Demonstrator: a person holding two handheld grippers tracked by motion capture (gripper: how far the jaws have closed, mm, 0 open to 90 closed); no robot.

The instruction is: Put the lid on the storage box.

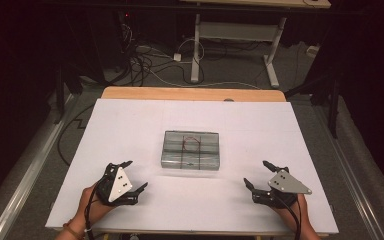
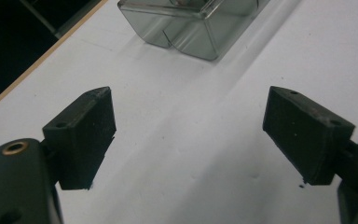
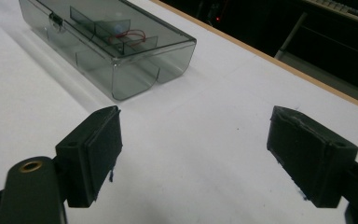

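The clear box (image 1: 191,149) is lying closed in the middle of the white worktop (image 1: 130,125), with a red wire (image 1: 192,143) inside. The left gripper (image 1: 136,175) is hovering near its left front corner, fingers (image 2: 81,135) spread wide and holding nothing. The right gripper (image 1: 258,174) is hovering near the right front corner, also wide open and empty.

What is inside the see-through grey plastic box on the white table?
Inside the see-through grey plastic box, thin walls split it into compartments. A loop of red wire lies in one, near something small and pale. The lid looks shut. The tinted plastic blurs the rest, so smaller things may be hidden.
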